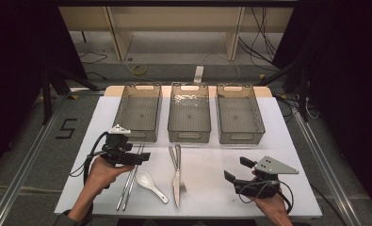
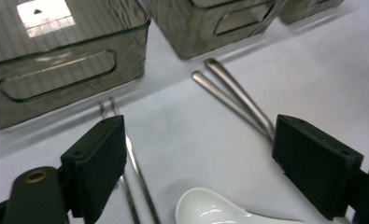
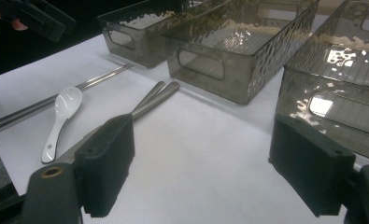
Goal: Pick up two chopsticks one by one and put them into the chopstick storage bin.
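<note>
On the white table top lie a pair of metal chopsticks [image 1: 127, 188], a white ceramic spoon [image 1: 148, 181] and a metal knife and fork [image 1: 176, 174] side by side. My left gripper [image 1: 143, 157] hangs open just above the chopsticks' far ends. In its own view the left gripper [image 2: 198, 140] frames the chopsticks [image 2: 134, 163], the spoon bowl [image 2: 210, 210] and the two cutlery handles [image 2: 233, 95]. At the front right my right gripper [image 1: 238, 169] is open and holds nothing. The right gripper [image 3: 201, 140] looks across the cutlery handles [image 3: 156, 95] toward the spoon [image 3: 63, 109].
Three smoky clear bins stand in a row at the back: left bin [image 1: 122, 106], middle bin [image 1: 189, 136], right bin [image 1: 240, 136], with nothing visible inside. Bare white surface lies between the cutlery and my right gripper. Metal rails run along both table sides.
</note>
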Available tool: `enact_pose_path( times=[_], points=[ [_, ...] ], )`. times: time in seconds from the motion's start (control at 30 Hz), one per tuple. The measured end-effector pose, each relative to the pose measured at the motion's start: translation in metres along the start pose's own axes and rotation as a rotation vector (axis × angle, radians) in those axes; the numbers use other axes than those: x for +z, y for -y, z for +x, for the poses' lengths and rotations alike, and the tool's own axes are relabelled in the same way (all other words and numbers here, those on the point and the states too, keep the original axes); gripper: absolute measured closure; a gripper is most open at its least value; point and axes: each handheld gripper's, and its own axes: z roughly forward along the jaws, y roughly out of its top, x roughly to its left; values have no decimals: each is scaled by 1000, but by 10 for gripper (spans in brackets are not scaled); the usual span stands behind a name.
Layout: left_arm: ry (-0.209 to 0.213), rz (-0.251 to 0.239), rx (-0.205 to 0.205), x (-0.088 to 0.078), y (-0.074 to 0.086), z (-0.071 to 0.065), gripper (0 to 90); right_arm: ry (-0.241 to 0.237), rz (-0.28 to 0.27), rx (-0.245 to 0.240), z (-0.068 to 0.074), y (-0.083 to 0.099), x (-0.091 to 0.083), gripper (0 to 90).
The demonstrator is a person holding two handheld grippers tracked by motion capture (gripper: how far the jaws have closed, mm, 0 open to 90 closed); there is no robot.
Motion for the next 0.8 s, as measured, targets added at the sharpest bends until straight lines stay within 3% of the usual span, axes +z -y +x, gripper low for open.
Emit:
enact_pose_path(
  times=[0.13,0.2,0.33,0.4,0.43,0.5,0.63,0.77,0.8],
  points=[
    [-29,47,-5,-1,0,6,173,-5,-2,-1,1,0,-1,231],
    [-56,73,13,-3,-1,7,178,-7,3,0,1,1,0,231],
    [-106,174,37,-2,3,12,229,-14,8,1,2,1,0,230],
    [-116,196,35,-1,4,14,247,-15,10,-1,2,1,1,229],
    [-118,241,31,2,8,18,280,-18,11,0,3,1,2,229],
    [-110,281,28,4,11,21,307,-20,20,-3,3,1,2,229],
    [-124,312,28,7,14,23,386,-23,24,-8,4,1,4,230],
    [-110,344,26,13,18,23,468,-24,34,-1,4,2,4,231],
    [-108,375,31,18,21,22,481,-25,35,-1,3,2,4,230]
  ],
)
